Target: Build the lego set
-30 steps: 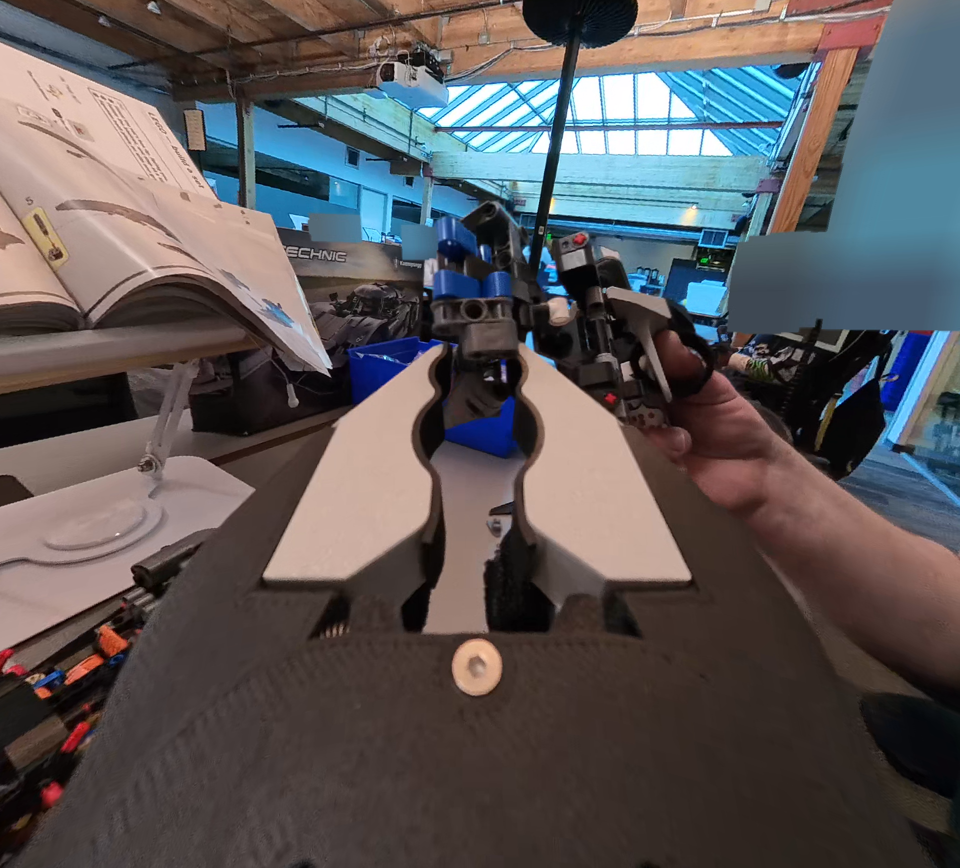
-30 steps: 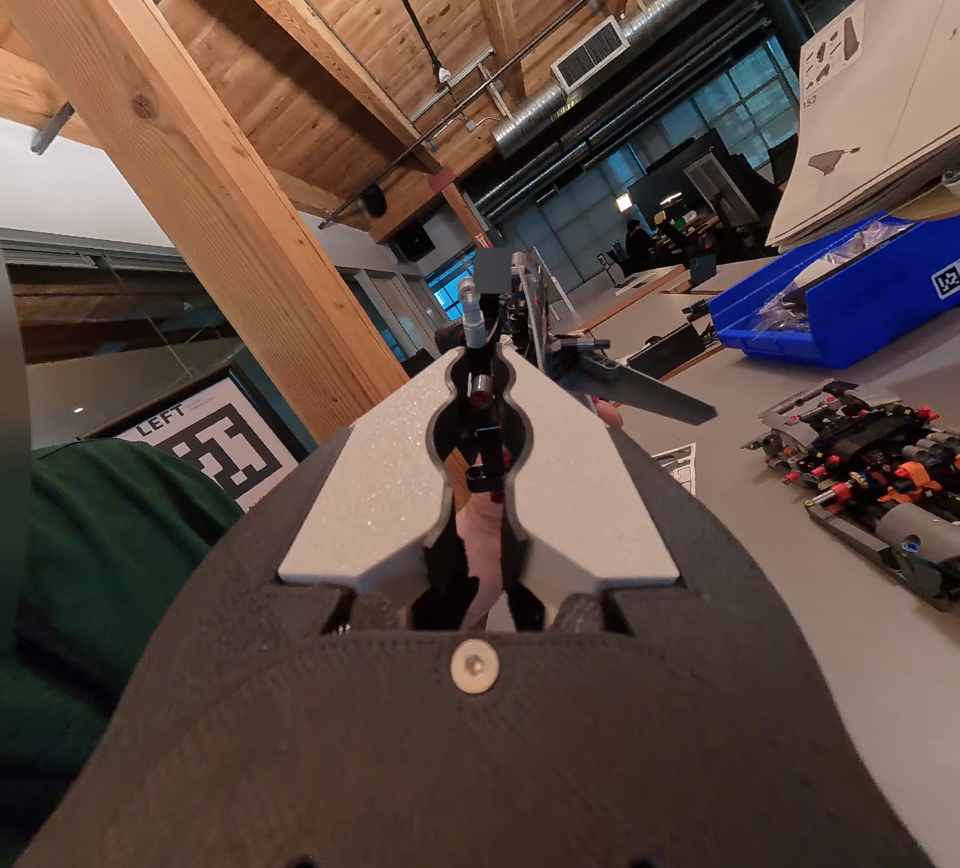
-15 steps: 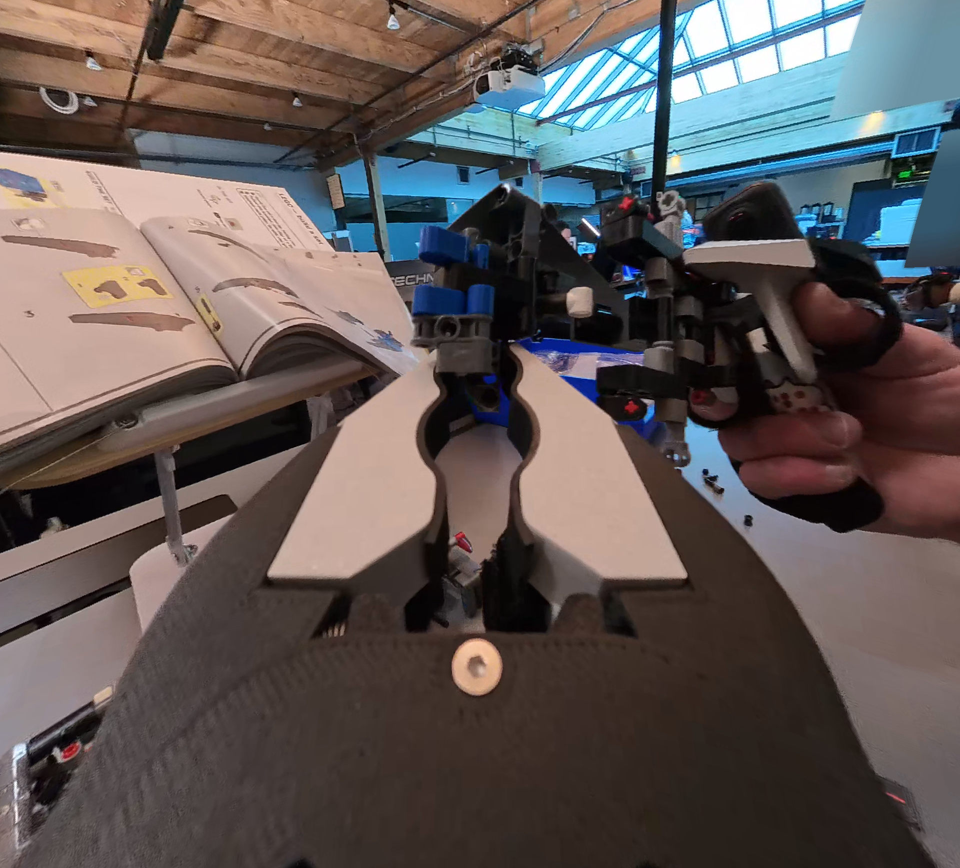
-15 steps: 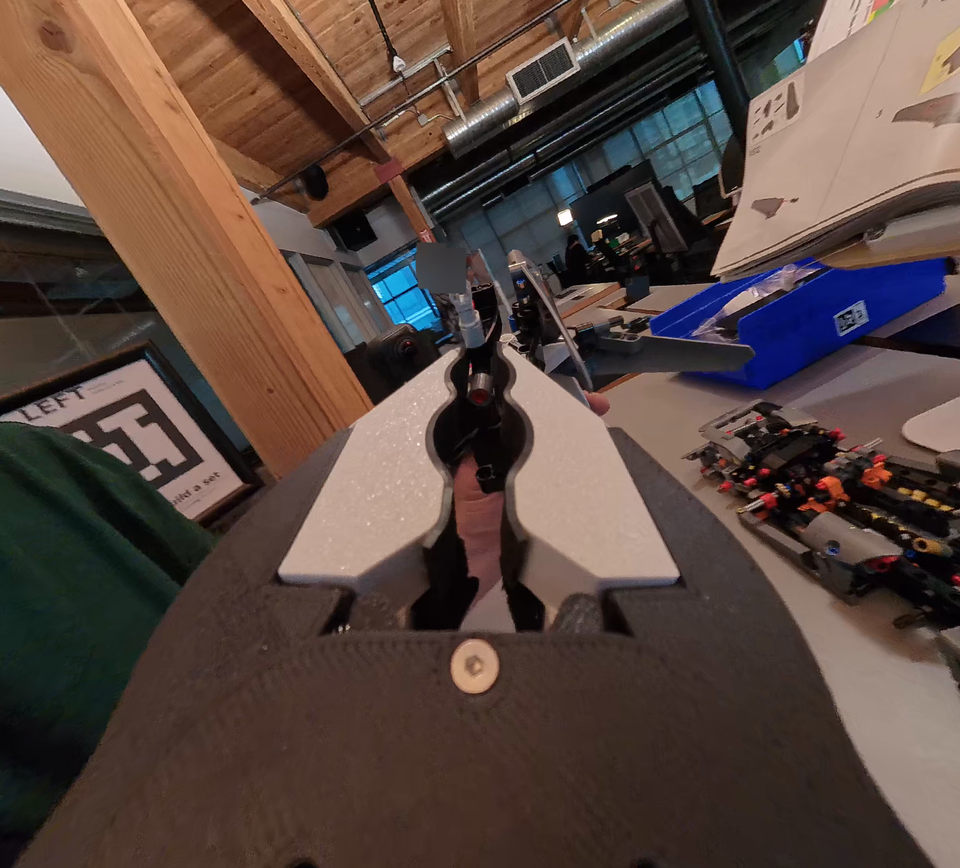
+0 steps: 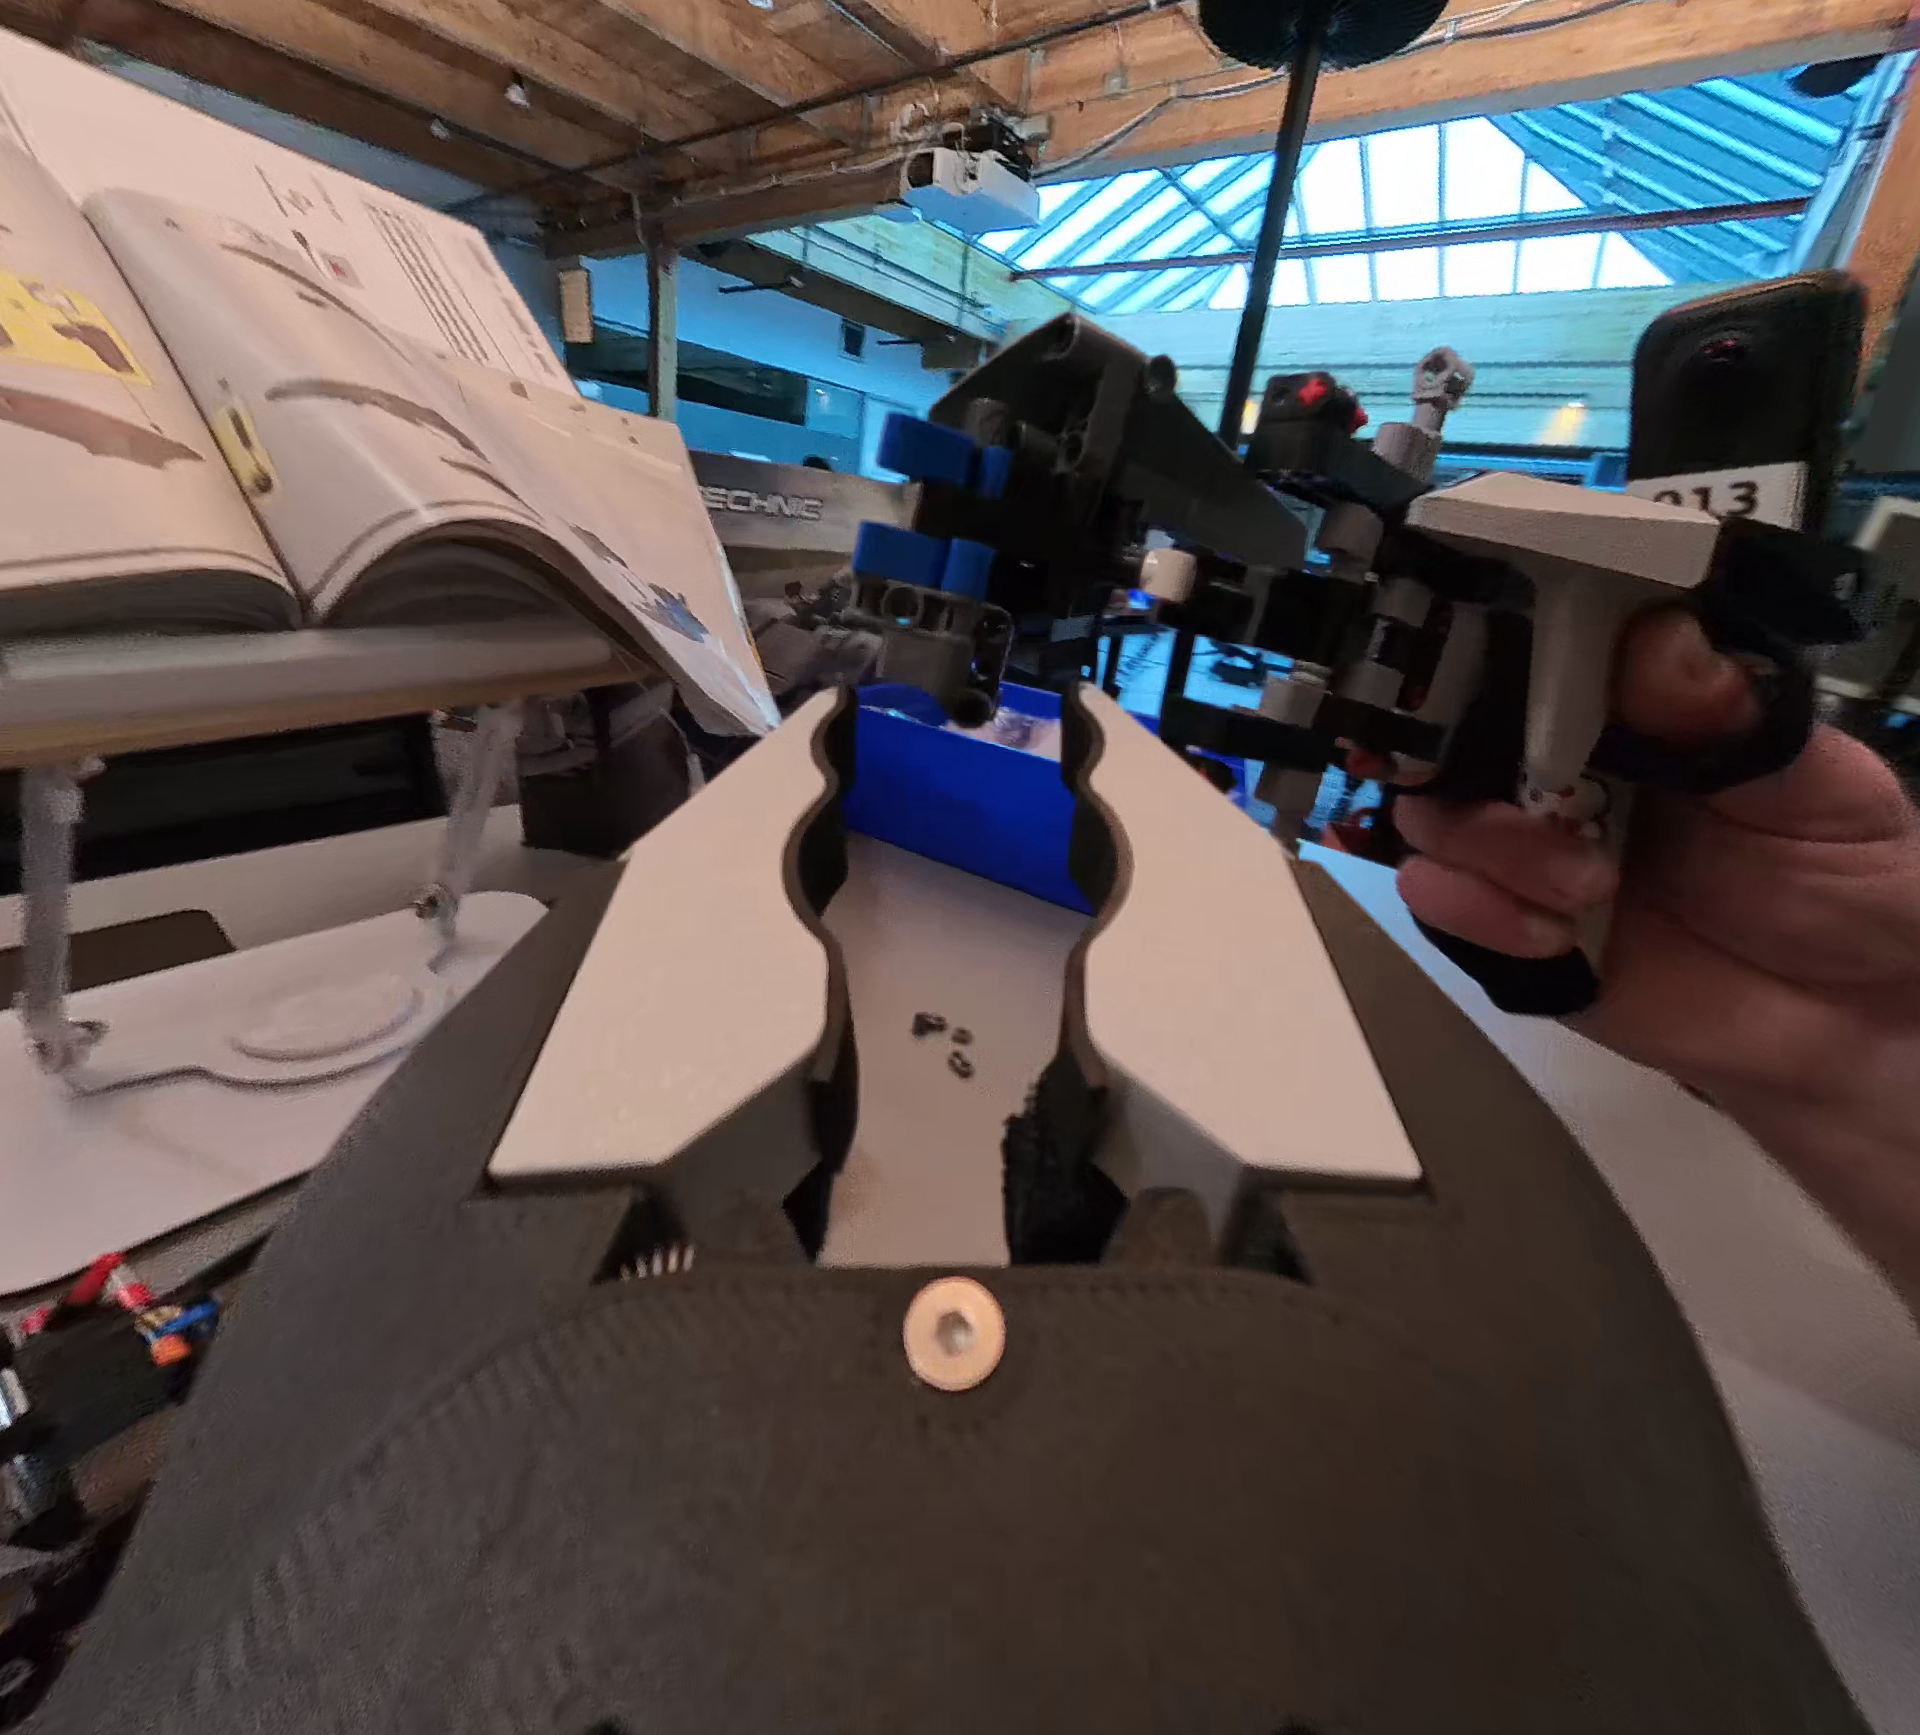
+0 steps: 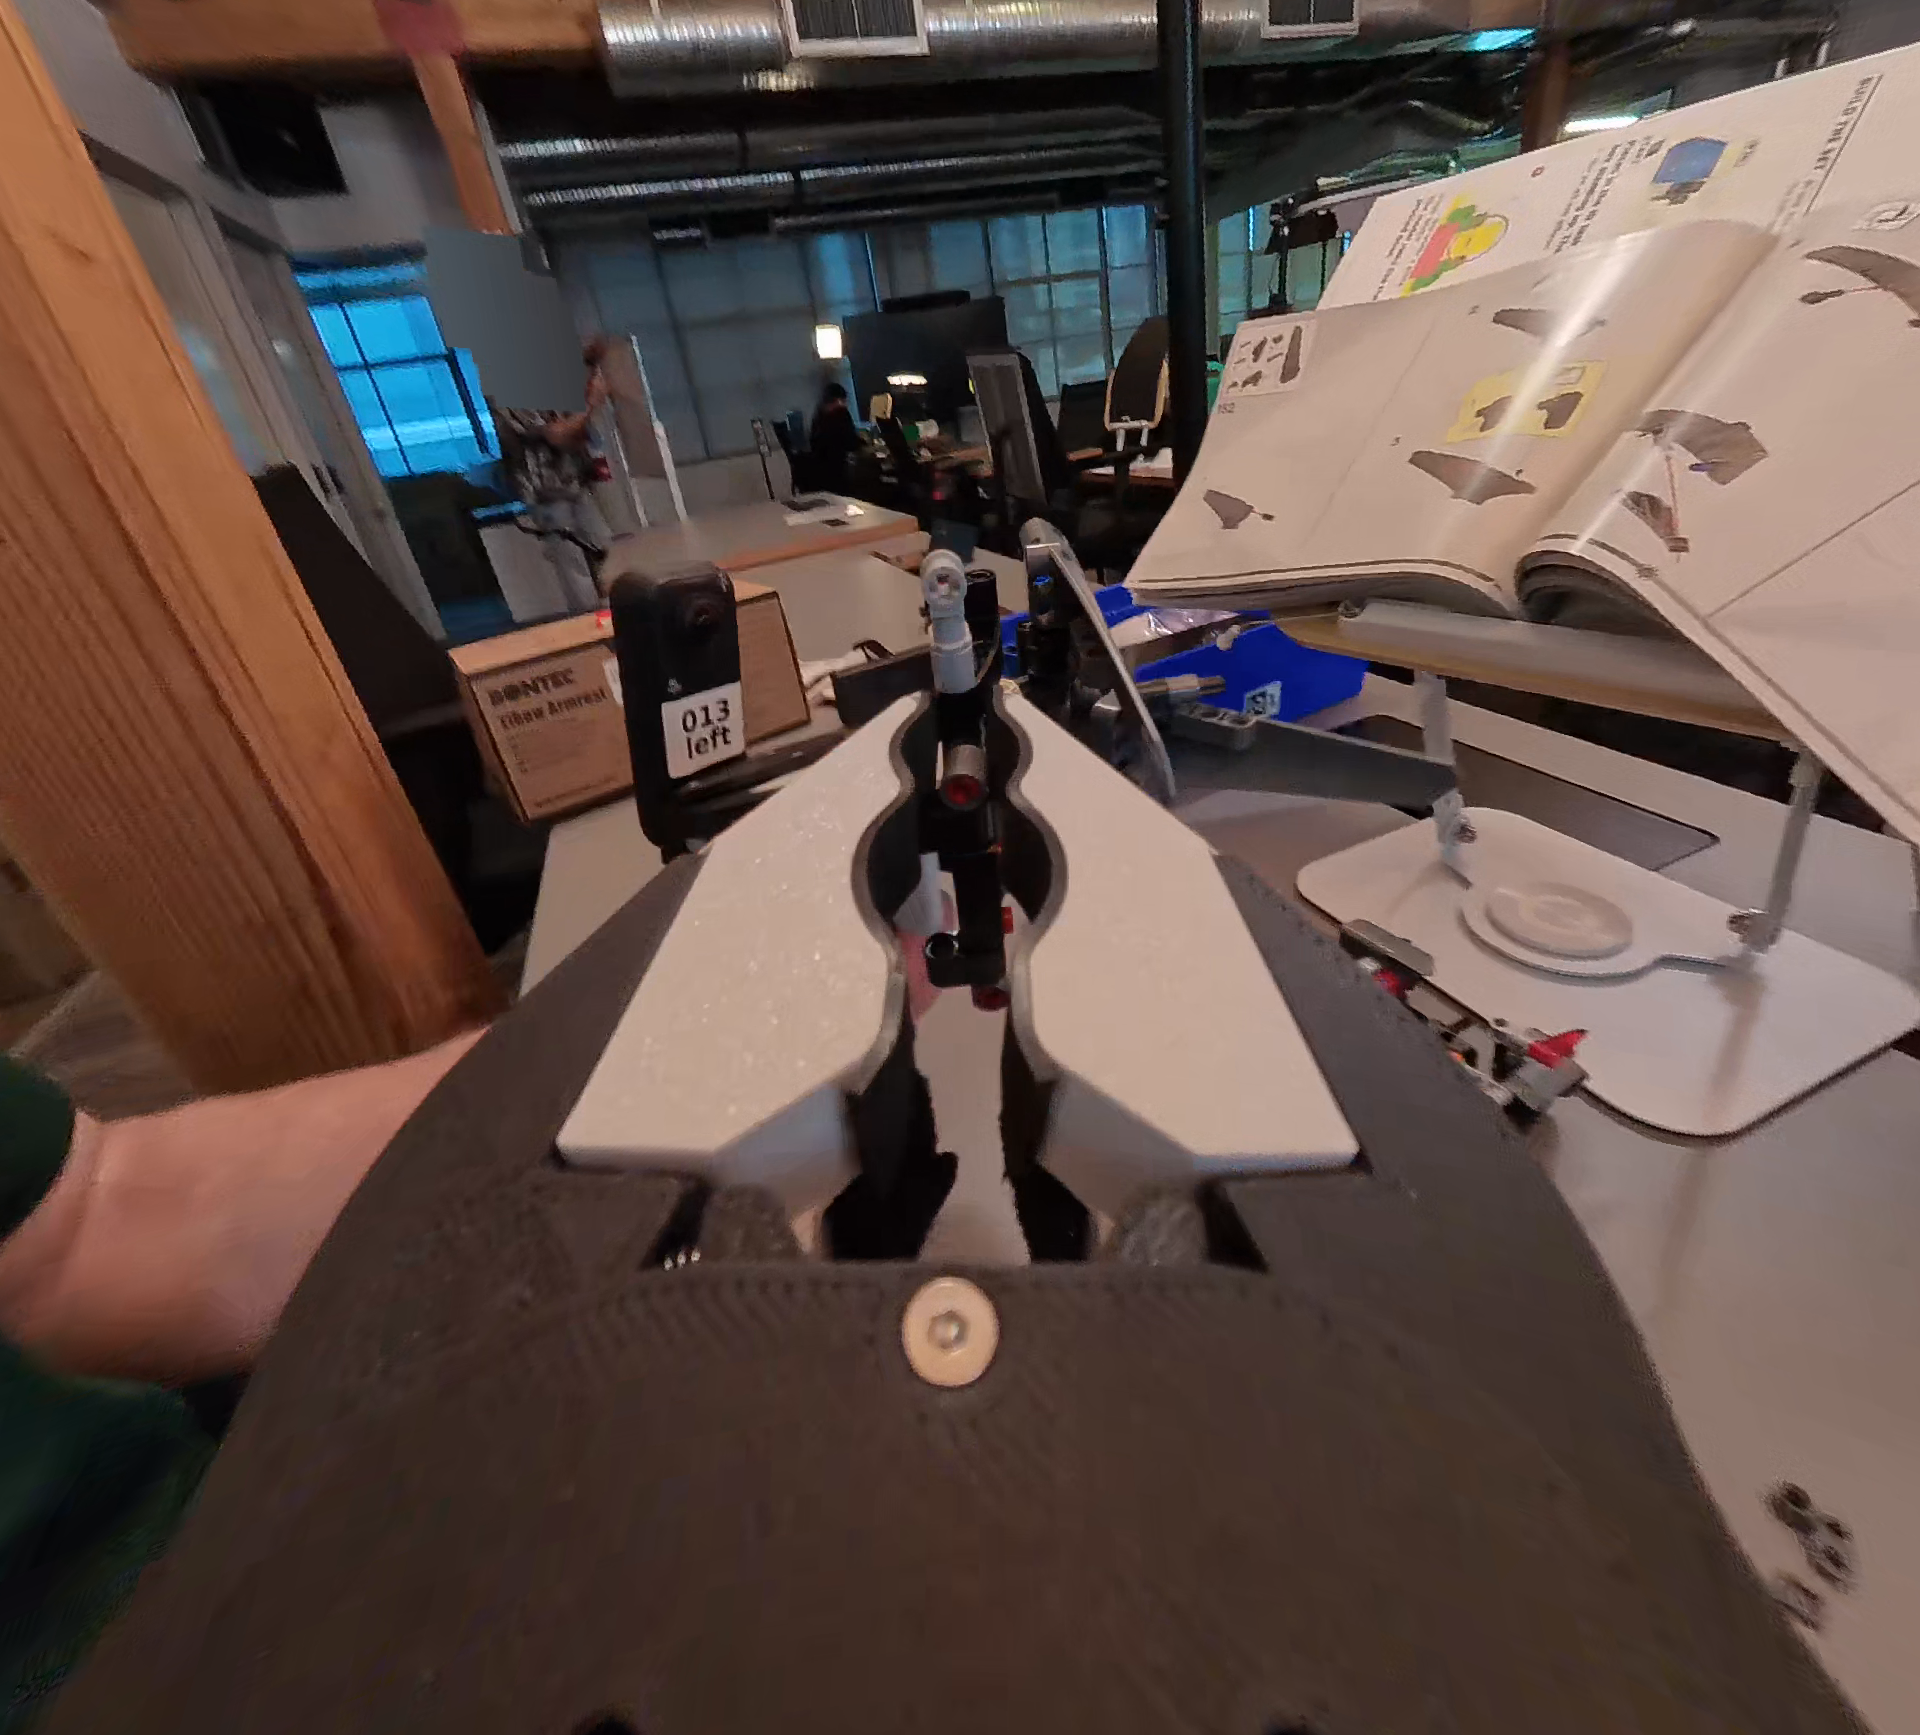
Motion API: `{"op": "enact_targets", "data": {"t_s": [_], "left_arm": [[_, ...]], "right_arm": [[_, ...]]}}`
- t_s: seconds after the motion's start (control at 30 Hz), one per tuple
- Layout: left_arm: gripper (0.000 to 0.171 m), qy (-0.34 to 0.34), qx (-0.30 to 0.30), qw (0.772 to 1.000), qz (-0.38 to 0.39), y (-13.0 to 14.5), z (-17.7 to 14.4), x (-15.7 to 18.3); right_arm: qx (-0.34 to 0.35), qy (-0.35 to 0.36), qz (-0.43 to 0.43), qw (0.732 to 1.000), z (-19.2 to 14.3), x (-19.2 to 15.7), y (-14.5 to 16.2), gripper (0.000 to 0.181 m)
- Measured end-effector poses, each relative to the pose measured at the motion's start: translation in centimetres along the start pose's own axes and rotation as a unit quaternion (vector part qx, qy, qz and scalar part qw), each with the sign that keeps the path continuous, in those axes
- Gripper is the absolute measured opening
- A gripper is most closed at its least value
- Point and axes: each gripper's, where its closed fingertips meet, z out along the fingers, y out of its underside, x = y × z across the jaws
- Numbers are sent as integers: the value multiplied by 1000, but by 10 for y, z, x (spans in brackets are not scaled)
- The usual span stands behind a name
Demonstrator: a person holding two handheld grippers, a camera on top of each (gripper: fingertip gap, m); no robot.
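Left gripper gapes wide with nothing between its fingers, just under the blue-and-black lego assembly. Right gripper is clamped tight on that assembly, held up in the air above the table. Beyond sit the blue bin and the open instruction book on its stand.

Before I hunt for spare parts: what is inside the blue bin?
Inside the blue bin, the right wrist view shows crumpled clear plastic at its top. The bin's wall, the lego assembly and the instruction book hide everything else inside.
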Motion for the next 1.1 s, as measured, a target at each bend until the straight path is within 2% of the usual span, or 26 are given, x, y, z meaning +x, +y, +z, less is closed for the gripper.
{"op": "enact_targets", "data": {"t_s": [0.1,0.17,0.23,0.33,0.43,0.5,0.6,0.73,0.8,0.87,1.0,1.1], "left_arm": [[45,-1,-11,1000,-6,4,-14,-7],[48,-11,-5,1000,10,-9,-27,-14],[48,-20,-14,998,58,-28,-34,-16],[46,0,-50,989,136,-46,-26,2],[39,26,-118,976,179,-35,-10,22],[38,34,-181,966,180,-10,-4,25],[34,32,-195,972,131,7,-9,23],[35,70,-171,982,41,3,-25,32],[35,88,-189,978,22,8,-28,36],[36,76,-223,972,8,20,-27,32],[35,82,-248,963,-72,31,-29,38],[34,93,-279,950,-102,49,-30,45]], "right_arm": [[-35,37,-69,996,-3,7,7,6],[-67,62,-147,985,-7,7,12,6],[-102,87,-223,965,-10,9,18,6],[-140,104,-300,938,-11,7,23,5],[-163,106,-345,918,-10,3,29,6],[-180,95,-352,914,-7,-1,39,6],[-197,80,-341,916,-8,-4,53,6],[-206,65,-328,920,-12,-2,63,6],[-207,66,-335,917,-13,-1,63,7],[-210,71,-344,912,-12,1,63,6],[-222,87,-365,900,-10,5,67,6],[-224,90,-366,899,-7,4,71,6]]}}
